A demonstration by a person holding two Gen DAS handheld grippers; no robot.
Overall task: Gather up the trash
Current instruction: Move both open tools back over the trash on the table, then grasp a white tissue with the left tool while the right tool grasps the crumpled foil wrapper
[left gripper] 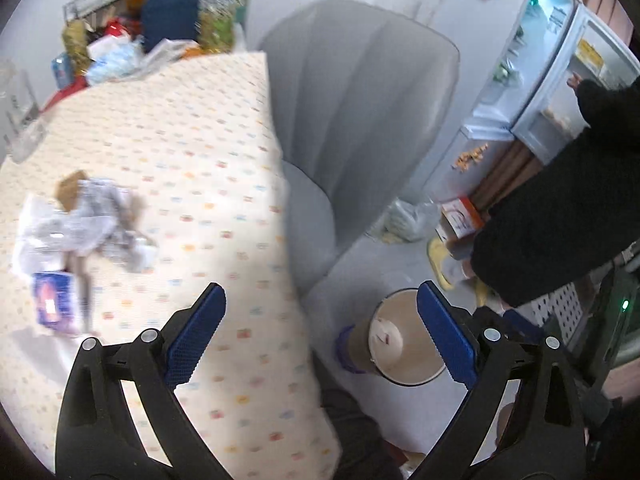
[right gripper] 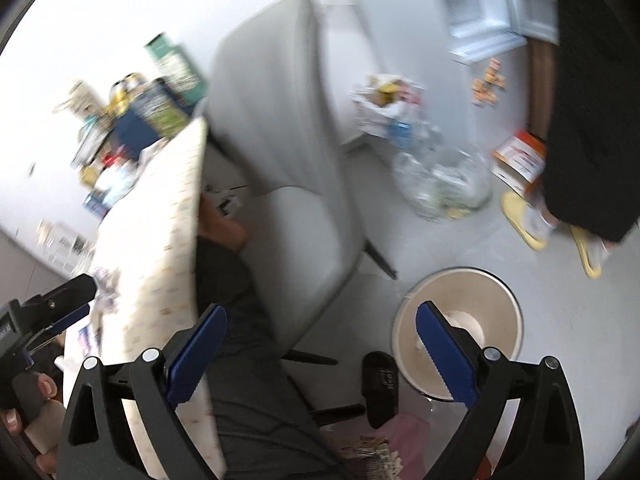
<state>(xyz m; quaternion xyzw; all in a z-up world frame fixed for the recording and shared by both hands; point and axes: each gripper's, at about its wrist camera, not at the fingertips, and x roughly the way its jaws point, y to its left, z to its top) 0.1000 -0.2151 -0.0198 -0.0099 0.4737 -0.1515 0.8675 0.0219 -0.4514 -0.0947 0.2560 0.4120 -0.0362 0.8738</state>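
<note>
We hold our left gripper [left gripper: 320, 320] above the near edge of the table, its blue-padded jaws spread wide with nothing between them. The table wears a cream tablecloth dotted with small coloured squares [left gripper: 192, 152], and on it, off to the left in the left wrist view, lies the trash: a crumpled heap of clear plastic wrap, white paper and a scrap of brown card [left gripper: 84, 220], with a small blue and white packet [left gripper: 54, 300] lying just beside it on the near side. Neither gripper touches the heap. Our right gripper [right gripper: 320, 340] is likewise wide open and empty, held over the floor beside the table. Below it stands a round beige waste bin with a dark rim [right gripper: 460, 320], and something pale lies at its bottom; we cannot tell what. A light grey upholstered chair [left gripper: 360, 100] sits pushed against the far side of the table. Beyond it, a clear plastic bag stuffed with bottles [right gripper: 444, 180] rests on the pale floor. A person in a black garment [left gripper: 560, 208] and yellow slippers stands by an open white refrigerator [left gripper: 552, 60]. Clutter of bags and packages [left gripper: 152, 24] crowds the far end of the table.
</note>
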